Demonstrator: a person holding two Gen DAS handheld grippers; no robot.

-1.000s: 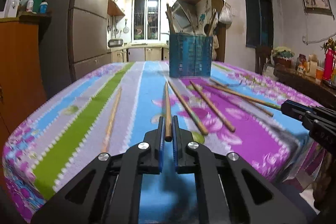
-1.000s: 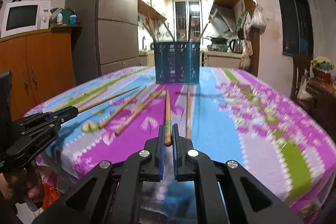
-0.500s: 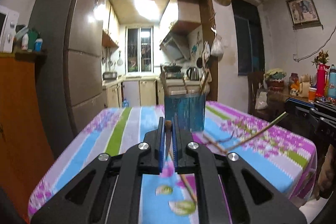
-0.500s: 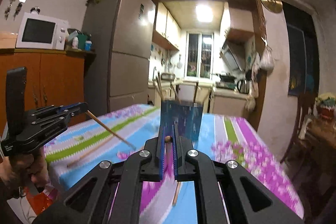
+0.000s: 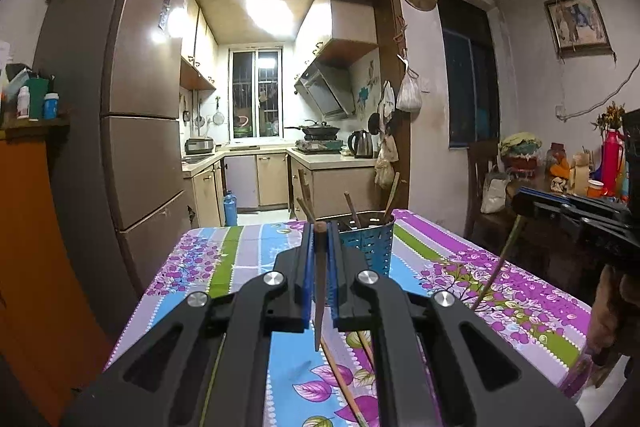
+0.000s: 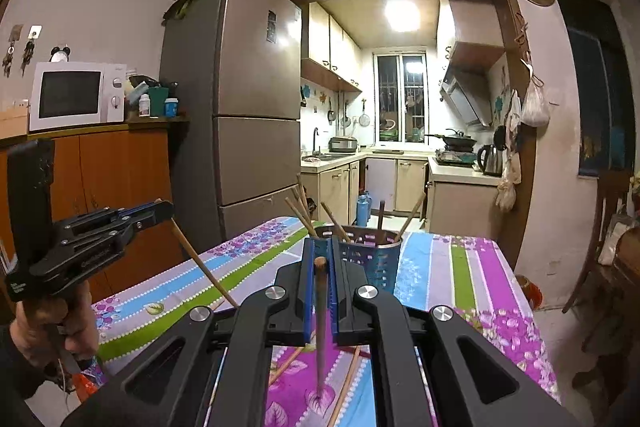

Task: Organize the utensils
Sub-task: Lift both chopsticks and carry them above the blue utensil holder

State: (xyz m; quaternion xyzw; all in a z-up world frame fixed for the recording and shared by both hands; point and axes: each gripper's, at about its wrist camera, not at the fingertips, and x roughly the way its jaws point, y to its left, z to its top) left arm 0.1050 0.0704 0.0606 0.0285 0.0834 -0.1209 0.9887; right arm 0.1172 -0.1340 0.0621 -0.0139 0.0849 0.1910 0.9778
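- Two wooden chopsticks are each clamped at the top end and hang nearly straight down, tips above the table.
- The left gripper (image 5: 319, 247) is closed on one chopstick (image 5: 319, 291) at frame centre.
- The right gripper (image 6: 320, 267) is closed on another chopstick (image 6: 321, 327), also centre frame.
- The holder (image 5: 370, 247), a blue perforated cup with sticks leaning in it, stands just beyond both grippers, slightly right of centre and lower.
- In my judgement, neither gripper is clearly nearer.
- More chopsticks (image 6: 345, 383) lie flat on the floral, striped tablecloth (image 5: 192, 263) in the lower frame.
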